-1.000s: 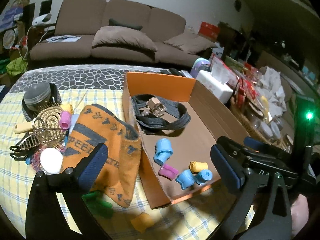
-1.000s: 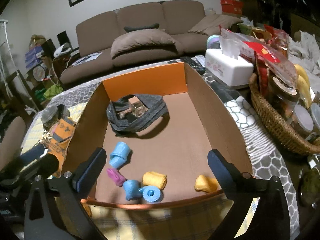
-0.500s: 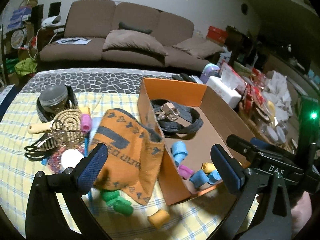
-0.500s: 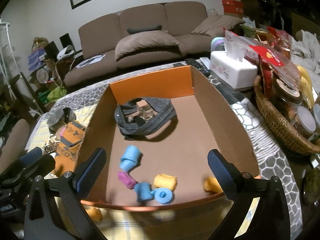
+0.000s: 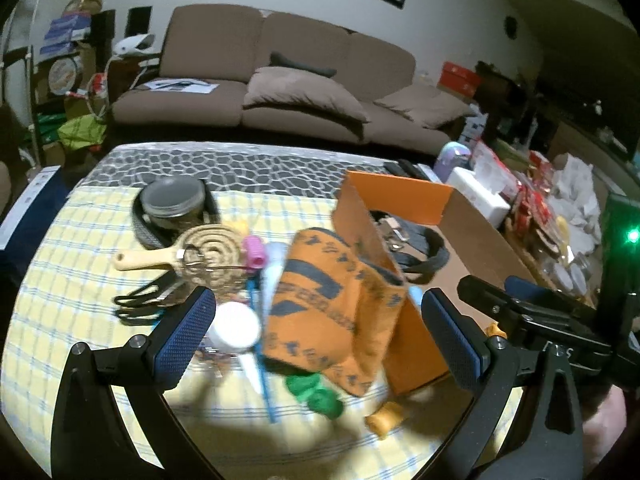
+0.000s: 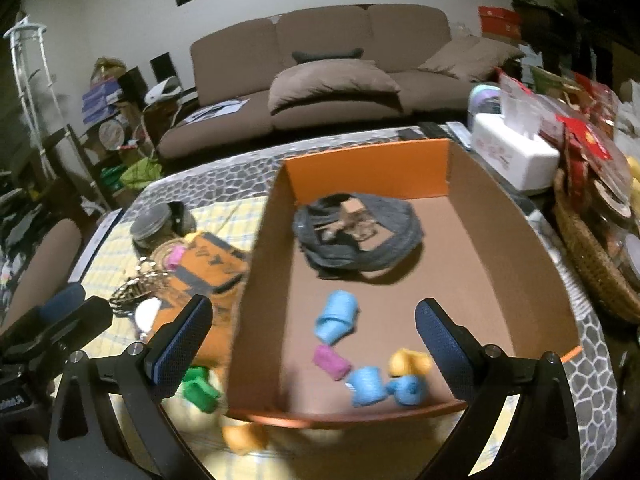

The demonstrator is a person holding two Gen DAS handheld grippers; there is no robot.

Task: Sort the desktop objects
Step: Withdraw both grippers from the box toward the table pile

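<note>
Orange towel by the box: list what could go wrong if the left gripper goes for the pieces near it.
1. The orange towel leans on the cardboard box wall and overlaps the green pieces; an open left gripper could snag cloth instead.
2. Pulling the towel might shift or tip the box and its blue pieces.
3. The yellow piece lies at the box corner, so a finger may hit the wall.

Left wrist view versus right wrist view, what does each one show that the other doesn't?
Only the left wrist view shows the wooden-handled spiral strainer fully, plus the blue stick. Only the right shows the box floor: blue rolls, pink roll, yellow roll. Both show the orange cardboard box, orange printed cloth, grey belt, green pieces and brown sofa.
</note>
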